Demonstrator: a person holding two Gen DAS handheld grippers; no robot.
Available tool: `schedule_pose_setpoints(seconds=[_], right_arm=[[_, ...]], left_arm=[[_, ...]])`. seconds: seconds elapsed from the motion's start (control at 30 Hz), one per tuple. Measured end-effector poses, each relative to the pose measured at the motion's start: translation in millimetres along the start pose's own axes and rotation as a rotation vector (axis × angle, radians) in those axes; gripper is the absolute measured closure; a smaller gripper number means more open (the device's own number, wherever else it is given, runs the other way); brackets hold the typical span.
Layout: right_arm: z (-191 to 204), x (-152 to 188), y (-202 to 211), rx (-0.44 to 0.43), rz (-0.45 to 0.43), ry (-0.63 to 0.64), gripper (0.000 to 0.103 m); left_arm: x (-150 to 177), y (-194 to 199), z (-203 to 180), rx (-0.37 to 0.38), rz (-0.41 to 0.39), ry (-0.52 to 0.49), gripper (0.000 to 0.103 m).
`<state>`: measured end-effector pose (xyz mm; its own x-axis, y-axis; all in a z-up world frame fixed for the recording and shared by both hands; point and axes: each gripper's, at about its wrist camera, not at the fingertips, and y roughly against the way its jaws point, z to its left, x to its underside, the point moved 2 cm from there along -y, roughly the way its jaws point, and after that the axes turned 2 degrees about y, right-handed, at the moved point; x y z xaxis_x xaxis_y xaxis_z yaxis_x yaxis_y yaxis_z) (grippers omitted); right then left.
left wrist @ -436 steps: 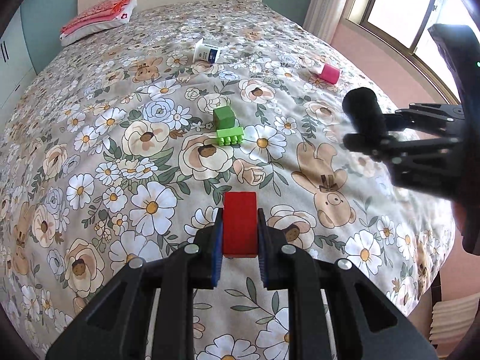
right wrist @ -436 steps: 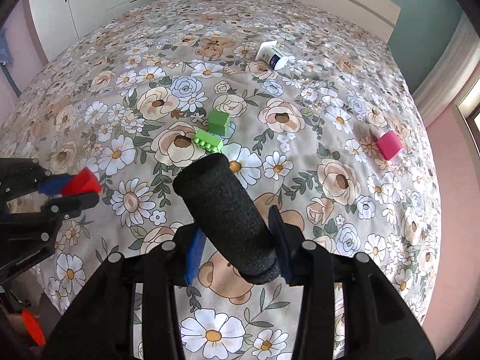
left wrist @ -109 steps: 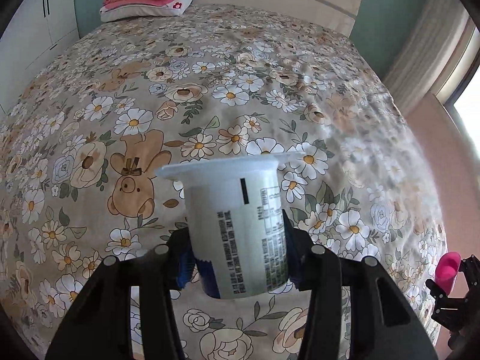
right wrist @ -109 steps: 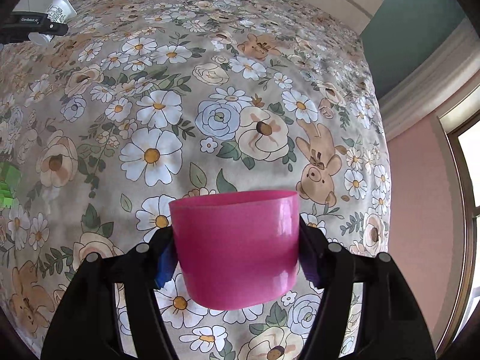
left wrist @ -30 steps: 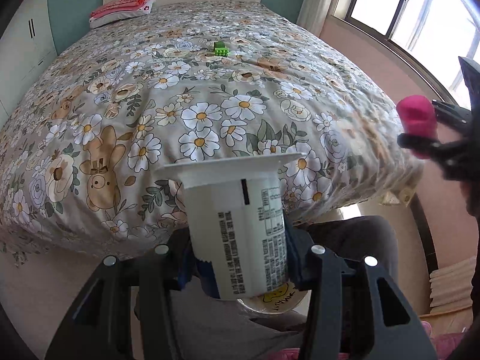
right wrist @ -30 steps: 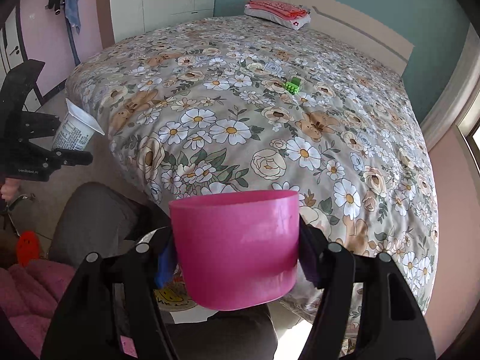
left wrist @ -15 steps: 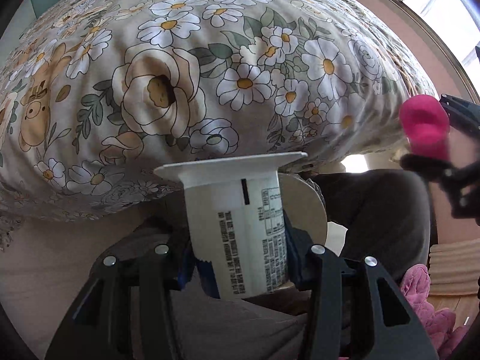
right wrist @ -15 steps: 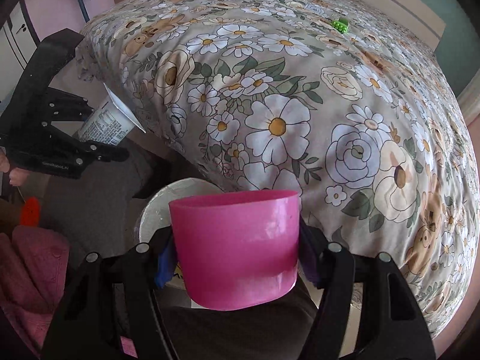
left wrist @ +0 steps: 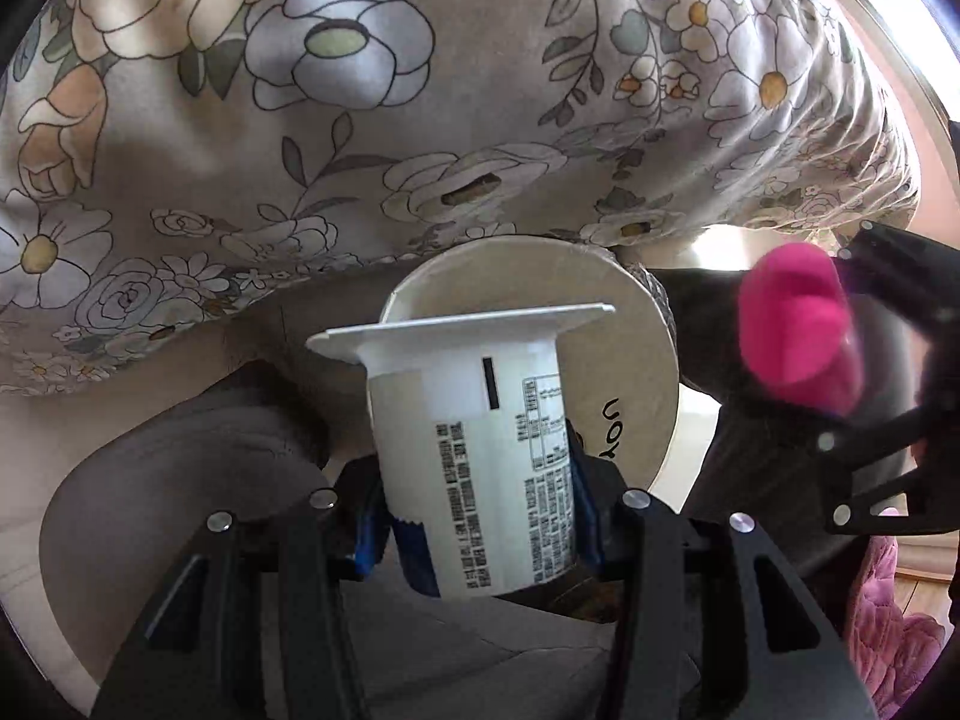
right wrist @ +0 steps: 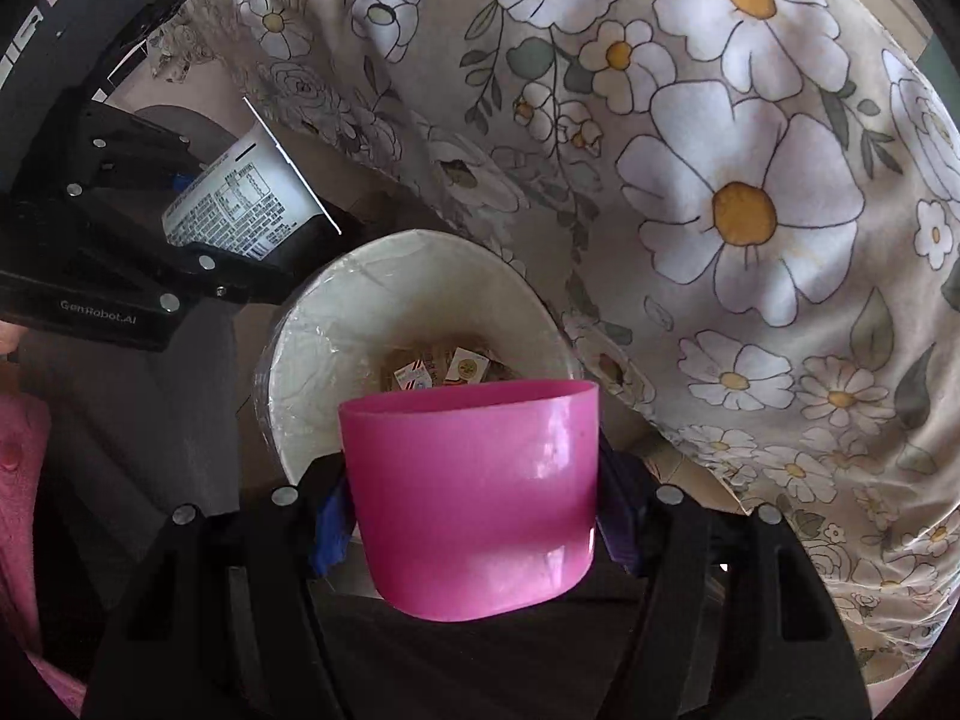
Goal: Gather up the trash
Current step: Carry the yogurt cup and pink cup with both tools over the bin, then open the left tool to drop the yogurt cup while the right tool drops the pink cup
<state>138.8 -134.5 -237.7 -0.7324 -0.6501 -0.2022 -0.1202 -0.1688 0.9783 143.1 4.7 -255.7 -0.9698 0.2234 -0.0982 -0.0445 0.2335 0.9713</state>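
Observation:
My left gripper (left wrist: 474,516) is shut on a white yogurt cup (left wrist: 474,450) with printed text, held just above the round white trash bin (left wrist: 636,360). The right wrist view shows the same yogurt cup (right wrist: 240,204) at the left, over the bin's edge. My right gripper (right wrist: 471,516) is shut on a pink cup (right wrist: 474,492), which hangs over the trash bin (right wrist: 312,360). Paper scraps (right wrist: 438,369) lie at the bin's bottom. In the left wrist view the pink cup (left wrist: 792,330) shows at the right.
The flowered bedspread (left wrist: 360,90) hangs over the bed's edge right behind the bin. A person's grey trouser legs (left wrist: 198,480) flank the bin on both sides. Pink fabric (right wrist: 24,480) lies at the lower left, and pink slippers (left wrist: 894,660) at the lower right.
Both grippers have sunk from above the bed's edge down to the bin and tipped further downward. The bin has grown large in both views. Both cups stay gripped.

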Motion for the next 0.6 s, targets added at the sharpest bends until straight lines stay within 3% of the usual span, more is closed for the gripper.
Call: schedule_pose_setpoints(seconds=[0.6], right_arm=[[-3, 2, -114, -0.078, 0.196, -0.125, 0.036]], left_arm=[[-8, -86, 7, 0.062, 0.151, 0.078, 0.052]])
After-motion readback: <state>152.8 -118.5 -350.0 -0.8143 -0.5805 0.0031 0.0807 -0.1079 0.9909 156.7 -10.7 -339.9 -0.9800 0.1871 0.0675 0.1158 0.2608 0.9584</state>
